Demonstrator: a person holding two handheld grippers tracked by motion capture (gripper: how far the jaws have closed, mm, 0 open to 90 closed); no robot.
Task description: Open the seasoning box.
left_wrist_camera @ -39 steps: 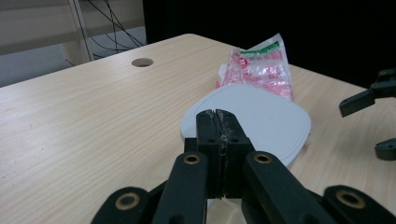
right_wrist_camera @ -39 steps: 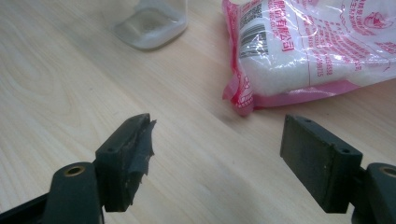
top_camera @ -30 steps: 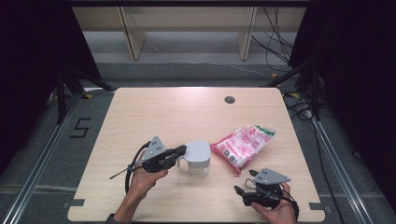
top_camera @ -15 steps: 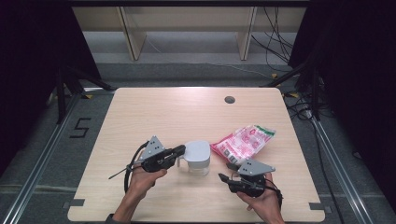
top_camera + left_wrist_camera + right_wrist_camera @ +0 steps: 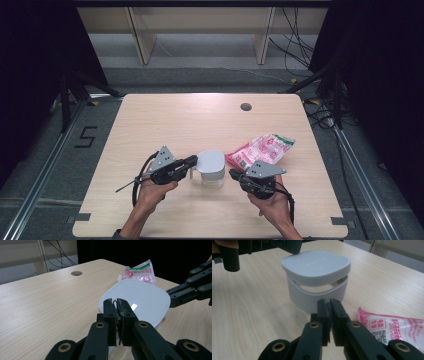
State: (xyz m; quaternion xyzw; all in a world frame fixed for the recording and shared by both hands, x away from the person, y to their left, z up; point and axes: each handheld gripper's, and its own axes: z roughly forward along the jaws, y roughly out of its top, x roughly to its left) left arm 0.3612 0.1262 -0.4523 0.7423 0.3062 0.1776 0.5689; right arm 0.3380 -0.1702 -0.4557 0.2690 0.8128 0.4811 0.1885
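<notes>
A white tub [image 5: 211, 169] with a pale grey lid [image 5: 317, 263] stands near the table's front edge. In the right gripper view a dark gap shows between lid and tub [image 5: 312, 298]. My left gripper [image 5: 194, 160] is shut, its tips [image 5: 116, 301] at the lid's [image 5: 140, 297] left rim; whether they pinch anything I cannot tell. My right gripper [image 5: 232, 174] points at the tub's right side from a short way off. Its jaws [image 5: 327, 301] have just been closing and now meet with nothing between them. A pink printed bag [image 5: 261, 150] lies right of the tub.
A round dark hole [image 5: 245, 106] sits in the wooden tabletop [image 5: 190, 120] at the back right. Bare wood stretches behind and left of the tub. Beyond the far edge are shelf legs and cables on the floor.
My right gripper has moved left from the table's front right toward the tub, and its jaws went from wide apart to shut. The left gripper and tub kept still.
</notes>
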